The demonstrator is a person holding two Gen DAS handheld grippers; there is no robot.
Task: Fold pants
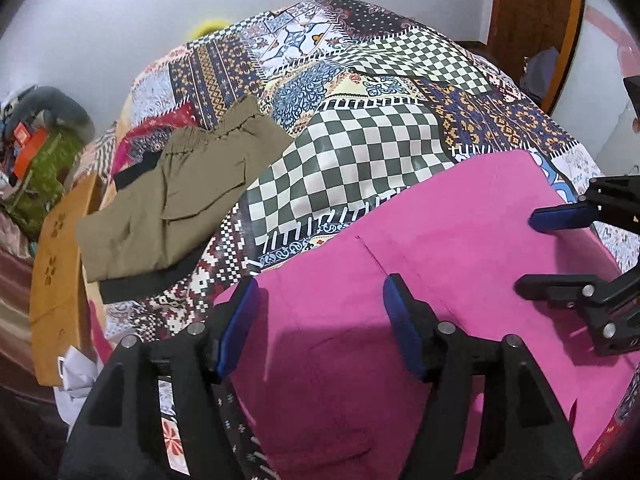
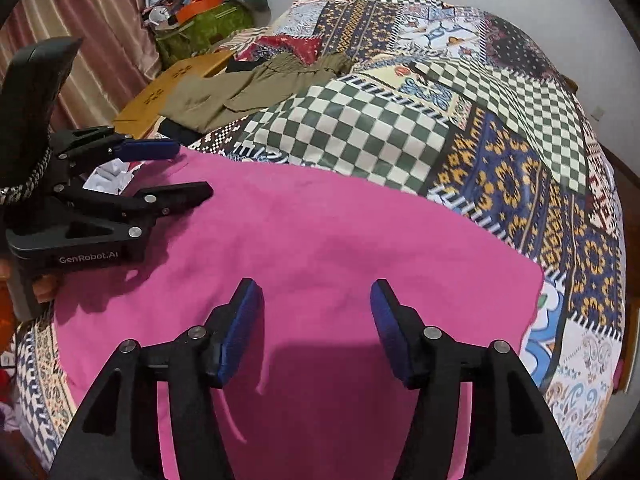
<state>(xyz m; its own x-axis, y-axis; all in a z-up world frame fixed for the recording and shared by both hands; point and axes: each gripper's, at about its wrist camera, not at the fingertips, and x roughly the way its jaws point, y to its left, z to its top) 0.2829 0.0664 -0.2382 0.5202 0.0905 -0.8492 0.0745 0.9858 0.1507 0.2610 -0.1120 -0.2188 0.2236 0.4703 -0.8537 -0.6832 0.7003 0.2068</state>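
Observation:
Pink pants point(image 1: 460, 264) lie spread flat on the patterned bedspread, filling the near part of both views point(image 2: 320, 240). My left gripper point(image 1: 318, 292) is open and empty, hovering just above the pink cloth near its left edge; it also shows in the right wrist view point(image 2: 196, 170) at the left. My right gripper point(image 2: 316, 294) is open and empty above the middle of the pink cloth; it also shows in the left wrist view point(image 1: 524, 252) at the right. Folded olive pants point(image 1: 172, 196) lie at the far left of the bed point(image 2: 248, 84).
The patchwork bedspread point(image 1: 380, 128) covers the bed. A wooden board point(image 1: 56, 280) stands at the bed's left edge. A cluttered pile with a green bag point(image 2: 204, 24) sits by the curtain. A wooden door point(image 1: 532, 20) is at the back right.

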